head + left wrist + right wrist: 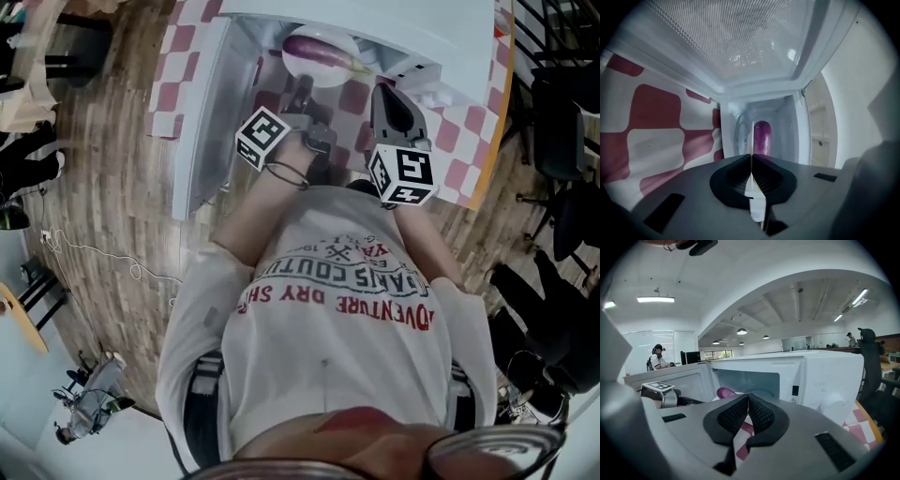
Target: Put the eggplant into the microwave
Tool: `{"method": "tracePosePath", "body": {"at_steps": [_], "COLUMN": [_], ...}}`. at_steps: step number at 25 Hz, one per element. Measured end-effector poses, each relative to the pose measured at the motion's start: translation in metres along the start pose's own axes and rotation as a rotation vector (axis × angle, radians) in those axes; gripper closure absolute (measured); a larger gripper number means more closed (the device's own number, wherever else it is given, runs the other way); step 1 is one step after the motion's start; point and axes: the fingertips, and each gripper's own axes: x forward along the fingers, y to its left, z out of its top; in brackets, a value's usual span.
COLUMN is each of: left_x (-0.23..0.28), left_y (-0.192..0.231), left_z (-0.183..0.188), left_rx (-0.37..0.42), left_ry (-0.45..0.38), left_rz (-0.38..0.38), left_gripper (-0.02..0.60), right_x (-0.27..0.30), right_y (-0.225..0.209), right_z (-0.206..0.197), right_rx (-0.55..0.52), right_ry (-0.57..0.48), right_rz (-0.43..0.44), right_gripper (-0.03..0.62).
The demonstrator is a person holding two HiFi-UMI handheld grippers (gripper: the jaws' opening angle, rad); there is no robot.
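You held a gripper in each hand in front of an open white microwave (pixel 427 33), which stood on a table covered with a red-and-white checked cloth (pixel 469 155). The microwave's door (pixel 202 112) was swung out to your left. The eggplant (pixel 323 52), long and purple, lay inside the microwave on a round white plate (pixel 298 67), and neither gripper touched it.

Your left gripper (pixel 751 157) had its jaws pressed together with nothing between them. It pointed into the oven's opening, with the eggplant straight ahead of it and the meshed window of the door overhead in its own view.

Your right gripper (pixel 748 397) also had its dark ridged pads meeting at the tips and held nothing. It sat just outside the opening, to the right of the left one. From its view, the rounded purple end of the eggplant showed inside the cavity, and the left gripper's marker cube (pixel 658 386) showed off to the side.

In the head view, your white printed T-shirt (pixel 337 319) filled the lower half, above a wooden floor (pixel 103 187).
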Motion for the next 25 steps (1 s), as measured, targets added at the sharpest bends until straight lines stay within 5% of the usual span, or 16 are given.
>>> {"method": "tracePosePath", "body": {"at_steps": [11, 25], "left_x": [0.065, 0.091], "left_y": [0.023, 0.033], "left_z": [0.030, 0.030], "left_rx": [-0.047, -0.004], "left_ry": [-0.007, -0.013], "left_rz": [0.042, 0.049], "left_gripper": [0.551, 0.551], "right_x": [0.047, 0.065], "right_y": [0.002, -0.006], "right_z": [-0.007, -0.017], "right_rx": [-0.013, -0.012], "right_ry": [0.057, 0.093], "right_rz": [-0.010, 0.004], "right_gripper": [0.569, 0.569]}}
